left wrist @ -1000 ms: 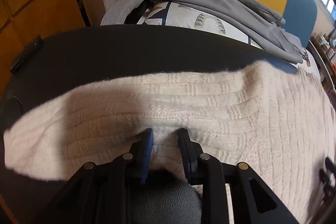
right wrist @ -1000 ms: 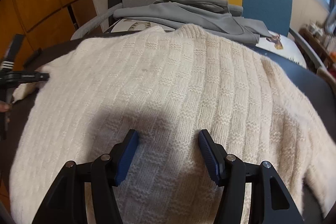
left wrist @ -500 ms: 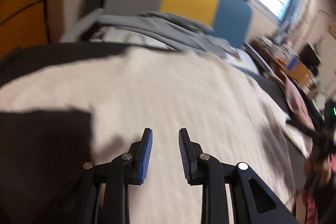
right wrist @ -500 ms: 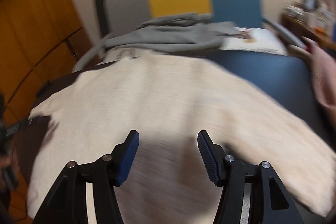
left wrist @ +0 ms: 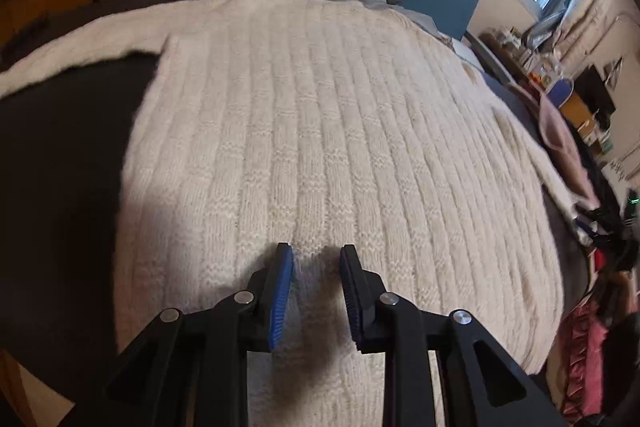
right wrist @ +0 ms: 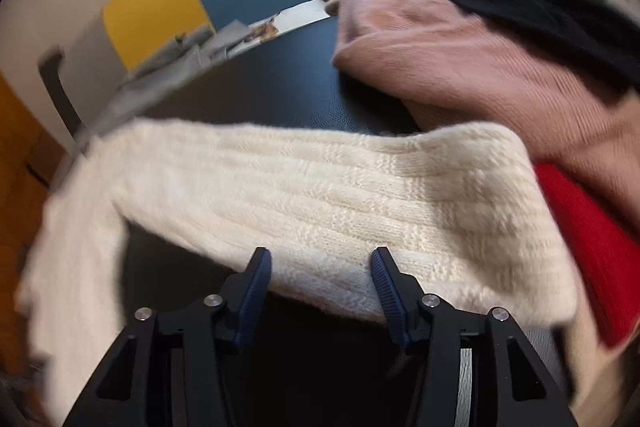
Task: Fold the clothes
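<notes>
Cream ribbed knit sweater (left wrist: pixel 340 131) flat on smooth black table (left wrist: pixel 60 167), fuzzy pink garment (right wrist: pixel 480 67) beside

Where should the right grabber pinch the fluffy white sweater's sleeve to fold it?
Probably the sleeve near its cuff end, coming from the near edge. It lies flat across the dark table, and that edge sits right between the right gripper fingers. Its jaws have just been closing, not yet pressing the knit.
</notes>
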`<state>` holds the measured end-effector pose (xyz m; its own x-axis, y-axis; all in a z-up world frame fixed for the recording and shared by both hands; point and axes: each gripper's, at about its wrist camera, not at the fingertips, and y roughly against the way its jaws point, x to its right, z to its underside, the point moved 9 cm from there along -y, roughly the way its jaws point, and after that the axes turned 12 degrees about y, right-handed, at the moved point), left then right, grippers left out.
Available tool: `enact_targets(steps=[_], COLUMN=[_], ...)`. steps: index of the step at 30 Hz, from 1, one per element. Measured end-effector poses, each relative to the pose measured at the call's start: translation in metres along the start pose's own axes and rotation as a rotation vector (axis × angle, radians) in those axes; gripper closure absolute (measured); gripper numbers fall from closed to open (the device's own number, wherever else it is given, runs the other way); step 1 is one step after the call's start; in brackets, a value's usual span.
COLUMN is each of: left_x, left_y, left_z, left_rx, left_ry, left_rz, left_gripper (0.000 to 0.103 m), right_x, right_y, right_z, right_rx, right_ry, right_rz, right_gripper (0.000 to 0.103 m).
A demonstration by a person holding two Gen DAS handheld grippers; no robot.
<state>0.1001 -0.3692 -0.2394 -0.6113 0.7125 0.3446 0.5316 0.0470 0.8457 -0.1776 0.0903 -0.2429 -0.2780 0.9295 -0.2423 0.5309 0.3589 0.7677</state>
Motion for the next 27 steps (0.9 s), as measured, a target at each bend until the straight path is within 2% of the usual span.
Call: enact_targets(steps=[2,4,8,12,17,18,19,20,21,25,27], left_x=[0.002,0.010,0.050,0.092,0.115,0.115,0.115,0.114,0.112,0.105,0.106], left_y=[-0.003,0.004,0.014,0.001,-0.021,-0.020,-0.018,-0.017,-0.017,-0.016,-0.017], left_z=[-0.008,-0.009,-0.012,0.009,0.045,0.046,0.047,0.045,0.046,0.048,0.050], left_rx=[0.009,0.033,0.088,0.047,-0.044,-0.036,-0.027,-0.030,-0.035,-0.055,-0.051], left_ry=[-0.001,0.014,-0.007,-0.073,-0.098,-0.097,-0.095,-0.086,-0.064,0.024,0.025], left_rz=[-0.008,0.005,0.106,0.168,0.212,0.215,0.219,0.227,0.241,0.308,0.313], left_gripper=[0.078,0.078,0.076,0.075,0.074,0.073,0.071,0.071,0.071,0.071,0.071], right_x=[0.008,0.019,0.052,0.081,0.088,0.088,0.087,0.086,0.088,0.099,0.094], right_y=[0.027,0.043,0.060,0.057,0.046,0.044,0.041,0.038,0.037,0.028,0.029], right_z=[0.004,0.016,0.051,0.066,0.052,0.048,0.044,0.041,0.040,0.041,0.035], right_rx=[0.071,0.095,0.102,0.168,0.232,0.228,0.219,0.209,0.199,0.214,0.201], right_ry=[-0.077,-0.133,-0.240,-0.421,-0.488,-0.488,-0.483,-0.480,-0.482,-0.541,-0.494], right_rz=[-0.055,-0.084,-0.066,-0.096,-0.100,-0.098,-0.096,-0.087,-0.081,-0.053,-0.038], right_gripper=[0.051,0.051,0.051,0.051,0.050,0.050,0.055,0.065,0.097,0.097,0.097])
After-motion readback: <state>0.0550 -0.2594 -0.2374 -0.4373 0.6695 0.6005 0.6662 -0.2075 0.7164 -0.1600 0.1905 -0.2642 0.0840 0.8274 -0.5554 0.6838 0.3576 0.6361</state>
